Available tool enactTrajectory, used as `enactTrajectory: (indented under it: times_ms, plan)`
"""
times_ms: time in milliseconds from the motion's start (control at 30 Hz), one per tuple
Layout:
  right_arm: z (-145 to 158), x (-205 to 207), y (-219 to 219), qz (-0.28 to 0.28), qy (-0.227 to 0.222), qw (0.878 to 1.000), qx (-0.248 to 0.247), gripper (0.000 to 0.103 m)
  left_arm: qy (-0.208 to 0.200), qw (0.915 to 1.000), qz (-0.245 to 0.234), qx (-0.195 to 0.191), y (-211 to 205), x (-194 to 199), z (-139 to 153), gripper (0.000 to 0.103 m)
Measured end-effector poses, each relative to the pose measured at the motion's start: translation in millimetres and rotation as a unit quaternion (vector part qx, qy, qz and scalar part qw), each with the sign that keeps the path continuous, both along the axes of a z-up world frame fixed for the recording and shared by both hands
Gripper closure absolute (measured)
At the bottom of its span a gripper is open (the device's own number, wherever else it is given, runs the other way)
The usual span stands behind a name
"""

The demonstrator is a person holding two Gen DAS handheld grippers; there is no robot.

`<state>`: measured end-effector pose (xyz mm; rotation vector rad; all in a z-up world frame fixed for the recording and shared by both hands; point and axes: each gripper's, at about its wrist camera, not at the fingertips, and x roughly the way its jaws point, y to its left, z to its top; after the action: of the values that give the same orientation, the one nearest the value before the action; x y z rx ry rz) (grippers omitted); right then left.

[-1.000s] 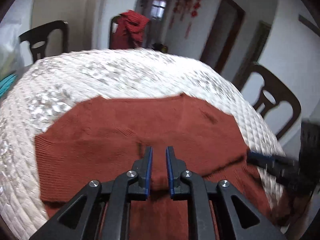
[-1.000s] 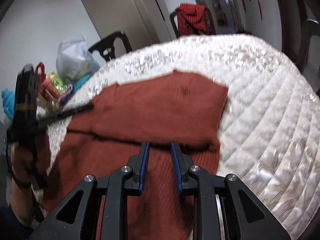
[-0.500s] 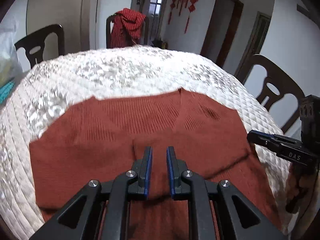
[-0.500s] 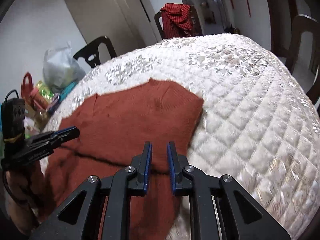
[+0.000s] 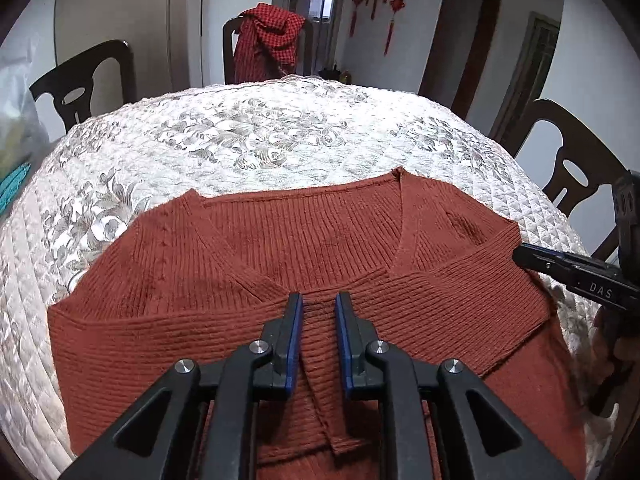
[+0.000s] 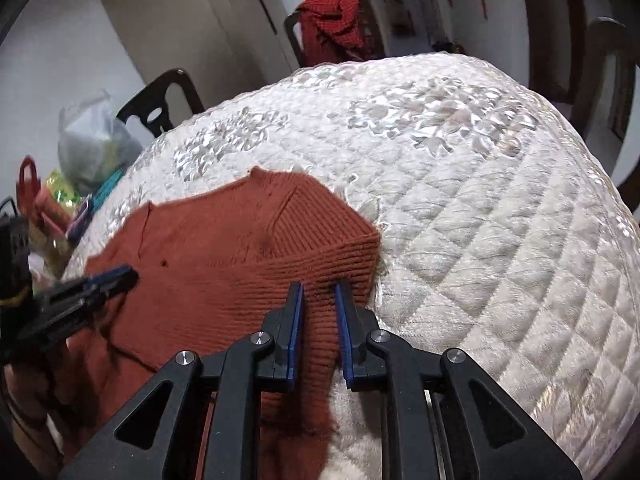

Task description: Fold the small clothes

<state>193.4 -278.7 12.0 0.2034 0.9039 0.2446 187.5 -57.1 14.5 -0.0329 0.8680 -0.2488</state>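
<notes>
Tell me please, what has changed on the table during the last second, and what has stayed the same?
Both sleeves now lie folded across the rust-red sweater, meeting at the left gripper. The right gripper has shifted toward the sweater's right edge. Both grippers' fingers stay slightly apart, holding nothing visible. The quilted tablecloth and chairs are unchanged.

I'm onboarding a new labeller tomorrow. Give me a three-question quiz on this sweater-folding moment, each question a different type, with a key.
1. True or false: the rust-red sweater lies on a bare wooden table.
2. Multiple choice: what hangs on the chair at the far side of the table? A) a blue towel B) a red checked garment C) a white plastic bag
3. Fill in: the sweater's sleeves are folded across its ____.

Key
1. False: it lies on a white quilted cloth.
2. B: the red checked garment.
3. Front. The left gripper and right gripper each have open jaws with knit between them.
</notes>
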Motion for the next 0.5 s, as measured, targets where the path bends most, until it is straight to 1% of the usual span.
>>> enactTrajectory:
  times_ms: [67,133,200,267,333,367,400,433,500]
  plan:
    - [3,-2,-3,-0.004,0.006,1.000,0.002,0.087,0.006,0.9999,0.009,-0.002,5,-4,3,0.083]
    - [8,-12,-2,-0.005,0.002,1.000,-0.001,0.087,0.000,1.0000,0.005,-0.006,10,-19,6,0.083]
    - [15,-30,2,0.016,-0.015,1.000,0.000,0.087,-0.008,0.9999,-0.003,-0.007,15,-37,8,0.083]
    - [14,-44,10,0.037,-0.019,0.999,-0.009,0.086,-0.012,0.9999,-0.001,0.009,20,-51,6,0.083]
    - [6,-49,18,0.054,-0.009,0.998,-0.032,0.086,-0.010,0.9995,0.012,0.027,30,-58,1,0.083]
    - [3,-52,22,0.061,-0.018,0.997,-0.049,0.086,-0.011,0.9995,0.019,0.023,38,-62,1,0.083]
    - [4,-53,23,0.062,-0.020,0.997,-0.053,0.086,-0.011,0.9994,0.029,0.012,47,-65,3,0.083]
    - [5,-53,23,0.058,-0.018,0.997,-0.055,0.086,-0.013,0.9992,0.037,0.009,54,-68,5,0.083]
    - [8,-55,24,0.052,-0.017,0.997,-0.062,0.086,-0.029,0.9983,0.050,0.009,65,-74,13,0.083]
